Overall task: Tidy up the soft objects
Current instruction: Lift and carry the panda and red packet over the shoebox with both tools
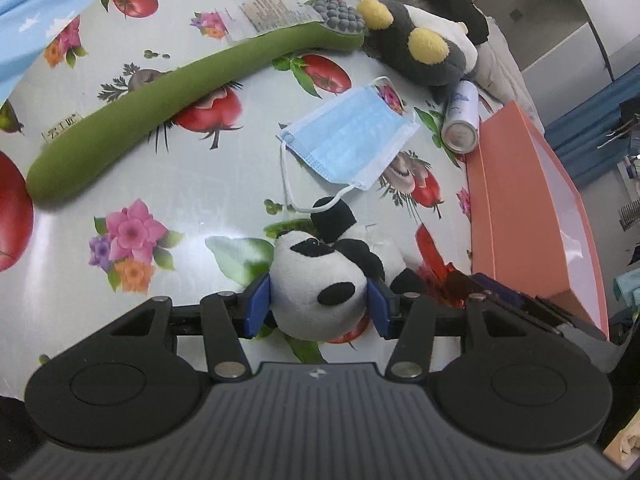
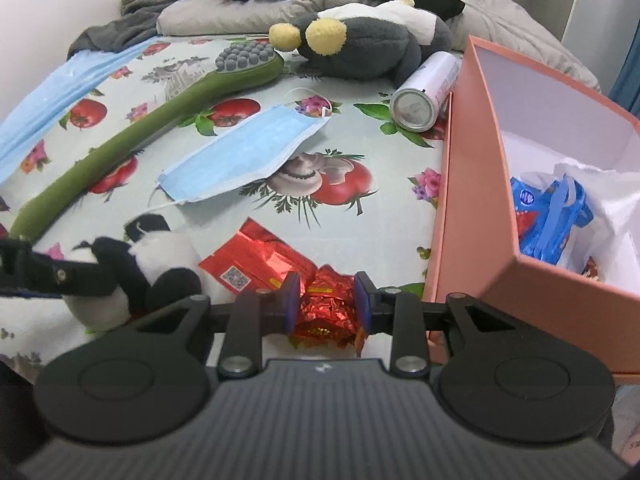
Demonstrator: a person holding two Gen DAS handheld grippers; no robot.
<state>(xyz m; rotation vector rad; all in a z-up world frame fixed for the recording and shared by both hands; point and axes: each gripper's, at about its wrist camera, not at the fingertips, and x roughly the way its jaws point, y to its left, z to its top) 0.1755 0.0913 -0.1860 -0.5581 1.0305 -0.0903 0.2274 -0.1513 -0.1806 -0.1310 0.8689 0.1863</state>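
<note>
- Left gripper [image 1: 318,300]: closed on the panda [image 1: 320,292]; both blue pads are pressed against the sides of its white head.
- Panda: a black-and-white plush, held over the cloth [image 1: 200,184], just below the mask's ear loop.
- Right gripper [image 2: 327,300]: closed on the red pack [image 2: 326,308]; its crumpled foil end is pinched between the two blue pads.
- Red pack: the flat part with a printed code is seen lying on the cloth, just beside the panda and near the box [image 2: 472,184].
- Mask [image 1: 348,136]: pale blue, laid flat at the middle of the cloth, apart from both grippers.
- Brush [image 1: 152,104]: a long green plush toothbrush with grey knobs at its head, laid slantwise across the cloth.
- Penguin [image 1: 416,48]: a grey, white and yellow plush at the far edge, its body next to the brush head.
- Can [image 1: 460,118]: white, laid on its side between penguin and box, touching the box wall.
- Box: pink, open, at the right edge; blue packets [image 2: 548,216] and white paper are seen inside.
- Cloth: printed with tomatoes and flowers.
</note>
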